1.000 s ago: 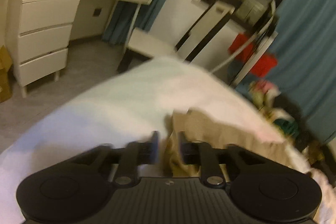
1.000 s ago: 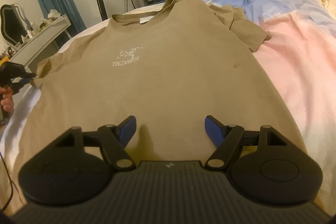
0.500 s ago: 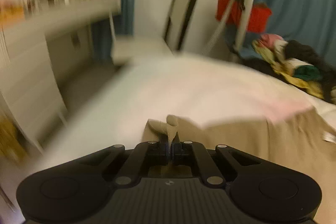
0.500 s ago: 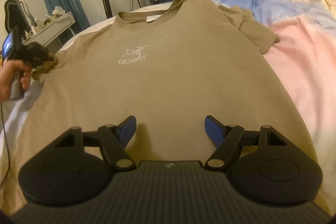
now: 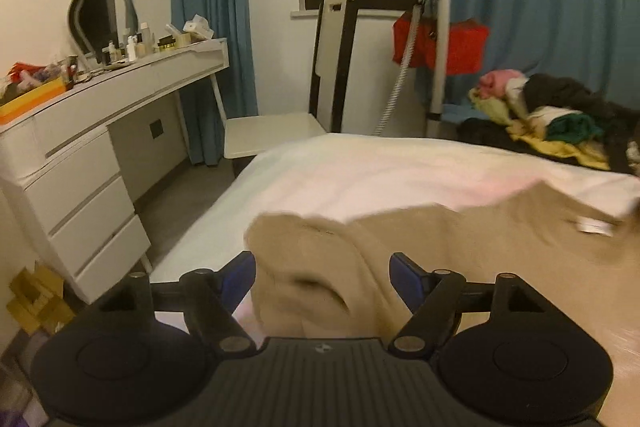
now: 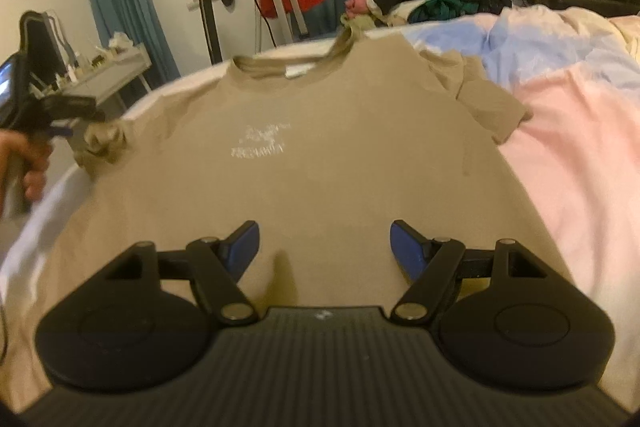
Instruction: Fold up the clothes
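Covering most of the bed [image 6: 580,155], tan T-shirt [image 6: 320,179] lies flat, printed side up, collar toward the far edge. Right gripper [image 6: 324,251] hovers above its hem, fingers spread, holding nothing. Left gripper [image 5: 322,277] also spread; crumpled left sleeve [image 5: 304,267] sits loose between its fingers.

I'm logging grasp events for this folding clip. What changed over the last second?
The left hand-held gripper, shut on the tan T-shirt's sleeve half a second ago, has opened and let it go; the sleeve lies bunched between its spread fingers. The right hand-held gripper stayed open over the shirt's lower part, and the T-shirt stayed spread on the bed.
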Action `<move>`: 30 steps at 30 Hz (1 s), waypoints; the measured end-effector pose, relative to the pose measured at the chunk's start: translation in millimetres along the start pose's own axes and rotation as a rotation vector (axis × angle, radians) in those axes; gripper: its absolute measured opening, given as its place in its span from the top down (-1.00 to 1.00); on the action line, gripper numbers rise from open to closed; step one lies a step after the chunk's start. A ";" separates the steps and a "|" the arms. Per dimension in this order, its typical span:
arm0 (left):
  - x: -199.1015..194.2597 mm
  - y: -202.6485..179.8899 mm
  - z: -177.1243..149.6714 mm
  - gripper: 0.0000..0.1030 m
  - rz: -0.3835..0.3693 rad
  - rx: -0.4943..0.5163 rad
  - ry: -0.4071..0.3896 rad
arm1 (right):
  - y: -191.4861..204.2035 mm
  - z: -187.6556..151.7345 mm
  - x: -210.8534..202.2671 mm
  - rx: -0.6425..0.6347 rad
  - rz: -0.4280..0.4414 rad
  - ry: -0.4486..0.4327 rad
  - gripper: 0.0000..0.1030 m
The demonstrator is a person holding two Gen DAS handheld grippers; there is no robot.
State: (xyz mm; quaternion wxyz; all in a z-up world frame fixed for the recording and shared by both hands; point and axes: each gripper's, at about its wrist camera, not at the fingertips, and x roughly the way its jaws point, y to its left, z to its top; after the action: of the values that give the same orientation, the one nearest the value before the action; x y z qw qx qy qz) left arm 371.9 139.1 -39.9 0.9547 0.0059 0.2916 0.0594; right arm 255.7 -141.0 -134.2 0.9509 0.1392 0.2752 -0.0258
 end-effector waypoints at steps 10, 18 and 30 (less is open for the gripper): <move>-240.0 -71.7 -92.4 -0.65 -0.235 -0.007 -0.074 | -6.2 20.1 -62.1 -0.012 -0.007 -0.148 -0.44; -302.2 -120.1 -172.1 -0.66 -0.379 -0.019 -0.030 | -86.4 40.8 -54.8 0.310 0.075 -0.132 -0.46; -229.1 -122.7 -191.9 -0.67 -0.309 -0.078 -0.026 | -195.4 41.3 91.5 0.721 0.111 -0.079 -0.38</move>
State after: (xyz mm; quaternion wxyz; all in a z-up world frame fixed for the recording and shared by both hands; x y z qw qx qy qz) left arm 89.8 -13.9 -77.5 0.9556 -0.0751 0.2741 -0.0771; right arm 330.0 -337.5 -198.2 0.8506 0.4789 0.2036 -0.0749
